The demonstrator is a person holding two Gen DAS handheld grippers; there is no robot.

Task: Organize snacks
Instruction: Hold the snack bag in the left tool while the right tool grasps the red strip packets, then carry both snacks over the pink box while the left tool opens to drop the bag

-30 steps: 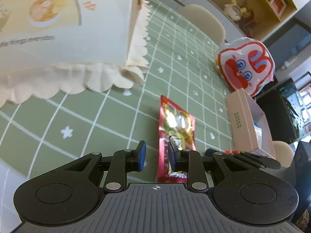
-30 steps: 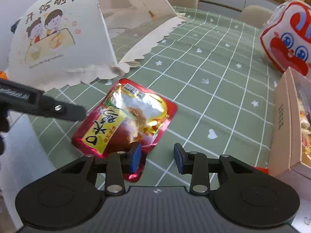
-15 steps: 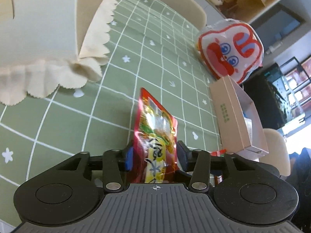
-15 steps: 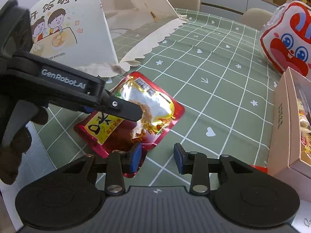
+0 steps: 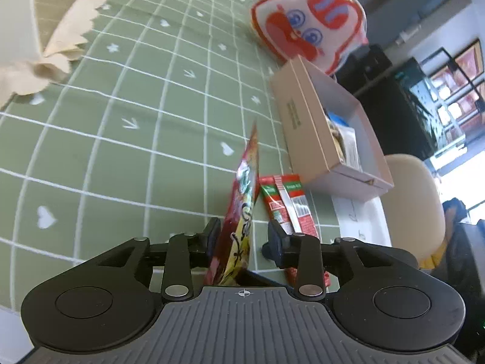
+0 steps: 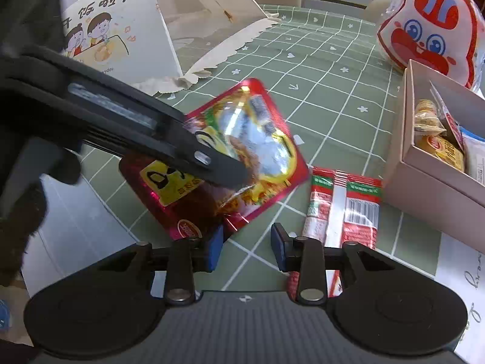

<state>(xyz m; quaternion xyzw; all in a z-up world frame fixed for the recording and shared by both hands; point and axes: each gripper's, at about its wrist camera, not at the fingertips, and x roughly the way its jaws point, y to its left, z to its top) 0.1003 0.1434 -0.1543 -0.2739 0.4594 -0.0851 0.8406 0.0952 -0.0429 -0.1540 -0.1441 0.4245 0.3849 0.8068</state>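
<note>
Starting at the left, the cream scalloped-edge food cover with a cartoon of two children (image 6: 121,42) has slid toward the edge of my left view compared with a second ago, as that claw has swung rightward over the green grid-patterned tablecloth (image 5: 121,151). My left gripper (image 5: 244,236) then hung spread just short of the shiny red and gold foil snack pouch (image 6: 242,151), which lay flat on the cloth; now the pouch stands edge-on between its fingers, lifted clear of the table. The jaws look only partly closed, the right pad apart from the foil, so I cannot tell how firmly I pinch it. My right gripper (image 6: 247,247) stays spread and empty, low over the cloth, as before. Just right of it lies a red and green sachet strip with a barcode (image 6: 342,209), newly in view, beside the open beige cardboard box holding wrapped snacks (image 6: 403,139). Behind the box stands the white and red cartoon-face bag (image 6: 430,27).
</note>
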